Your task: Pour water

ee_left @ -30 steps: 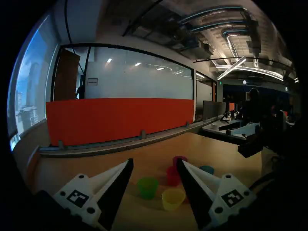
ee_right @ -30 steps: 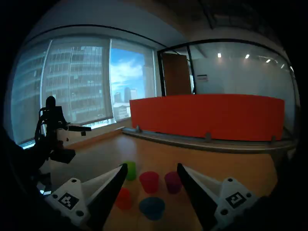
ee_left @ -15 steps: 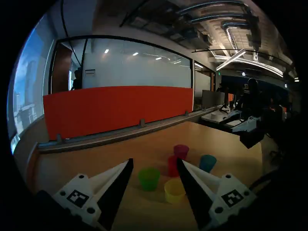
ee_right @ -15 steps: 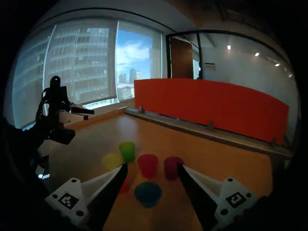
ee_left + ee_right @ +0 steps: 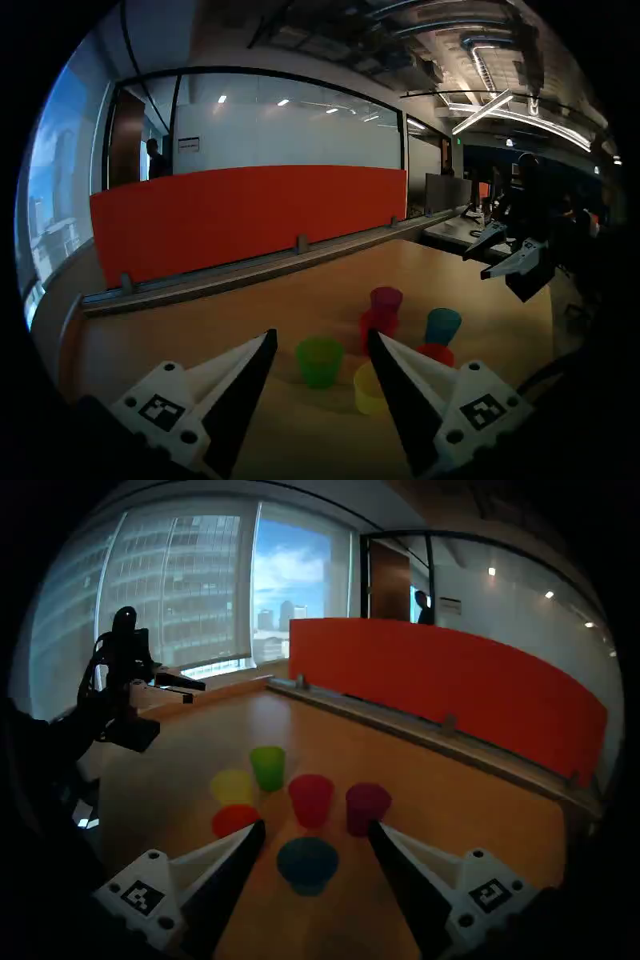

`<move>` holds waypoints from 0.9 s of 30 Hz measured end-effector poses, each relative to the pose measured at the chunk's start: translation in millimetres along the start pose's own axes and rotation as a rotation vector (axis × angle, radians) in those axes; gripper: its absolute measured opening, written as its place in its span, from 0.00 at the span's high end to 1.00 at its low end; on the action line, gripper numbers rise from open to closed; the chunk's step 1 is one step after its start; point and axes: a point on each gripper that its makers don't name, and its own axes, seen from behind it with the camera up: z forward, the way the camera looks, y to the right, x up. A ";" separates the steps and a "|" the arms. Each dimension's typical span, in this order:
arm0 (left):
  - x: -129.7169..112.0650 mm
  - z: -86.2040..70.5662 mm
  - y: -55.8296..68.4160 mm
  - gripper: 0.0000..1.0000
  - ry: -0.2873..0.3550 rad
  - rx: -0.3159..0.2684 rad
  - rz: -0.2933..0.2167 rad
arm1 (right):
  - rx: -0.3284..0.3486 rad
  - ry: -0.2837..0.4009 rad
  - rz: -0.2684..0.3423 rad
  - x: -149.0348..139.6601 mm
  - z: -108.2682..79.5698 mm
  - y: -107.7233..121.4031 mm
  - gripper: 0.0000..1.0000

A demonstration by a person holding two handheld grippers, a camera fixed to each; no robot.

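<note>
While I hold the left hand-held gripper point(image 5: 320, 334) and right hand-held gripper point(image 5: 316, 823) spread and empty, the cups point(image 5: 310, 798) cluster centrally on the tabletop point(image 5: 480, 824), bare wood all round, well apart from the orange partition point(image 5: 448, 680) along the far edge.

White, black-edged fingers point(image 5: 210, 382) with square markers point(image 5: 162, 410)

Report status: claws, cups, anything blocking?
Left claw open, empty; right claw open, empty. Six cups clustered upright on table, untouched; water not discernible. Nothing between claws and cups.
</note>
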 end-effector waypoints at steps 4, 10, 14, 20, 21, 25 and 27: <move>-4.1 3.3 -2.6 0.18 -0.003 0.004 -0.003 | 0.010 -0.034 0.006 -15.5 7.7 -1.5 0.00; -11.8 6.8 -7.9 0.18 -0.014 0.014 -0.008 | 0.026 -0.092 0.000 -41.6 19.4 -5.3 0.01; -14.1 8.4 -11.3 0.18 -0.015 0.021 -0.010 | 0.029 -0.131 -0.012 -59.1 26.4 -6.6 0.00; -17.2 10.3 -14.0 0.18 -0.017 0.022 -0.014 | 0.034 -0.175 -0.015 -80.1 36.1 -8.9 0.00; -17.7 10.6 -14.5 0.18 -0.017 0.023 -0.015 | 0.036 -0.182 -0.014 -83.1 37.7 -9.3 0.00; -19.6 12.1 -16.9 0.18 -0.019 0.027 -0.015 | 0.043 -0.205 -0.018 -93.1 44.4 -11.1 0.00; -20.7 12.8 -18.1 0.18 -0.020 0.028 -0.015 | 0.042 -0.213 -0.020 -96.5 47.8 -11.0 0.00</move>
